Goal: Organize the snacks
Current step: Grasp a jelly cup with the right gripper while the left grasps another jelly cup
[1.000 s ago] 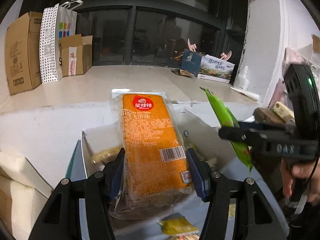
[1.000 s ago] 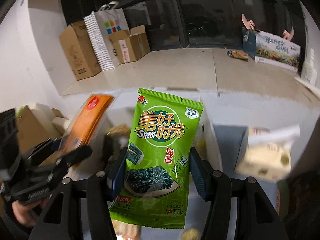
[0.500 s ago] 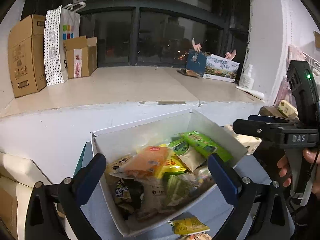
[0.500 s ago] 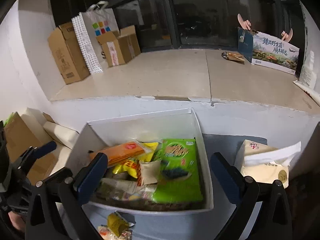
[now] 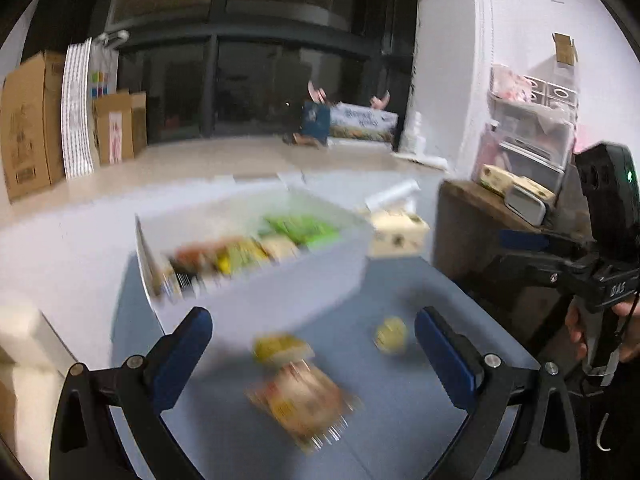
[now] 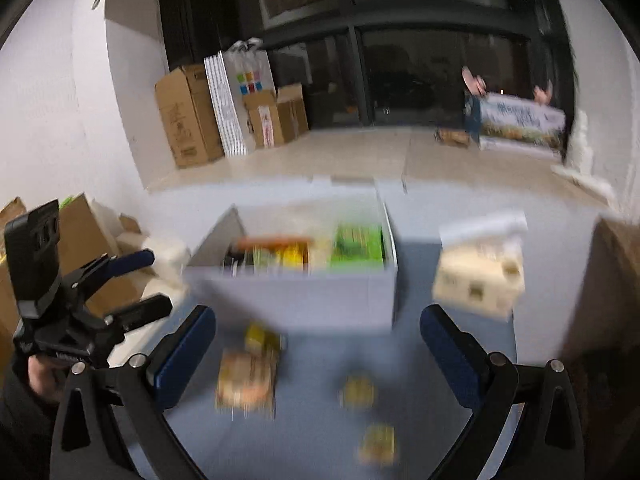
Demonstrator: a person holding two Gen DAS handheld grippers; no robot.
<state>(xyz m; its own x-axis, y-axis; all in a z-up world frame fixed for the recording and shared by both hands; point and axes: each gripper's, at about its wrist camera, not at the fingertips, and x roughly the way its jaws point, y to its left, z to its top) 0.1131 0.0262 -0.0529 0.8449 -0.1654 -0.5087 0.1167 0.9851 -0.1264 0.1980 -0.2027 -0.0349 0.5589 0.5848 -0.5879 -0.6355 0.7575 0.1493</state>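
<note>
A white box (image 5: 280,292) (image 6: 304,292) stands on the blue mat and holds several snacks, among them an orange packet (image 6: 276,244) and a green seaweed packet (image 6: 358,244) (image 5: 300,228). My left gripper (image 5: 312,344) is open and empty, in front of the box above loose snacks: a tan packet (image 5: 304,404) and small yellow ones (image 5: 280,346) (image 5: 390,334). My right gripper (image 6: 318,344) is open and empty, also in front of the box. The tan packet (image 6: 246,380) and small yellow packets (image 6: 358,392) lie below it. Both views are motion-blurred.
A tissue box (image 6: 478,280) (image 5: 396,232) stands right of the white box. A brown cabinet (image 5: 472,232) with clutter is at the right. Cardboard boxes (image 6: 188,116) and a paper bag (image 6: 236,100) stand at the back left by the dark window.
Both grippers let go of their packets, orange and green, which now lie in the box. Both grippers opened wide and pulled back toward the near side of the mat.
</note>
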